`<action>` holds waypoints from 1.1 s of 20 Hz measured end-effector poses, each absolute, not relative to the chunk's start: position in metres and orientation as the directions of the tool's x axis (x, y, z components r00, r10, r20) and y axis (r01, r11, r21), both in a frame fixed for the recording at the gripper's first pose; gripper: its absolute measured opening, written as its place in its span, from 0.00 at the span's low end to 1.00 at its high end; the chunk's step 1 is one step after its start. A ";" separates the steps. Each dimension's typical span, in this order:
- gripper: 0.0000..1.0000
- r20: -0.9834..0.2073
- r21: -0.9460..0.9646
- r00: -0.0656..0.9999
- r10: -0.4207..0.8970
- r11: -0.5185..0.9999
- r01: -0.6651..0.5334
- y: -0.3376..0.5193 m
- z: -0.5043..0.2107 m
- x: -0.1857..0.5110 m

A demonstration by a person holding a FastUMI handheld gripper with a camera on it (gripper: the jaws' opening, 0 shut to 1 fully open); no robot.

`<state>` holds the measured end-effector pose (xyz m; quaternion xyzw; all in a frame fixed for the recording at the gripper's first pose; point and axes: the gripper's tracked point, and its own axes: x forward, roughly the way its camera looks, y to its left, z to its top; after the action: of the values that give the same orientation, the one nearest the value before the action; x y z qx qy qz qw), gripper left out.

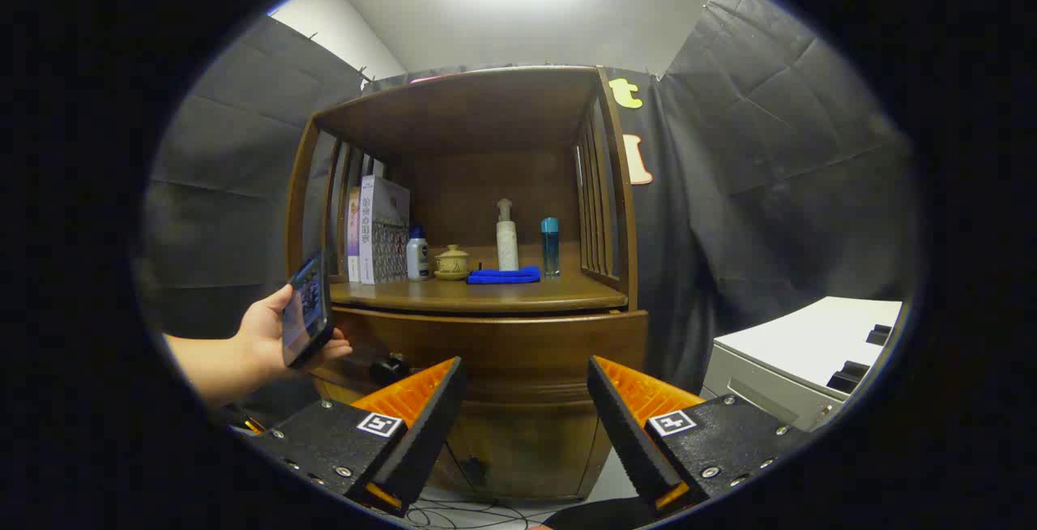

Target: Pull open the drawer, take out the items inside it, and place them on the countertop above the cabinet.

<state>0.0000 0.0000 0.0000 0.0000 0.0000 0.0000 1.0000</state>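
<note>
Fingers of my gripper [527, 400] stand wide apart at the bottom of the frame, holding nothing. Beyond them, at centre, the drawer [494, 344] front sits flush under the countertop [486, 293], seemingly closed. On the countertop stand books [379, 230], a white bottle [417, 256], a lidded cup [452, 262], a pump bottle [507, 237], a blue bottle [550, 246] and a blue cloth [504, 275]. At left, my hand [267, 335] holds a phone [308, 309].
</note>
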 end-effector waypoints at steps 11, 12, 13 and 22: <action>0.94 0.057 0.056 0.998 0.031 0.998 -0.034 0.013 0.021 0.000; 0.94 0.057 0.060 0.998 0.040 0.997 -0.043 0.018 0.019 -0.001; 0.94 0.054 0.063 0.997 0.052 0.996 -0.056 0.024 0.018 -0.002; 0.94 0.055 0.078 0.997 0.059 0.995 -0.063 0.043 0.024 -0.021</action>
<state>-0.0205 0.0428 0.0244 0.0400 -0.0262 0.0307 0.9984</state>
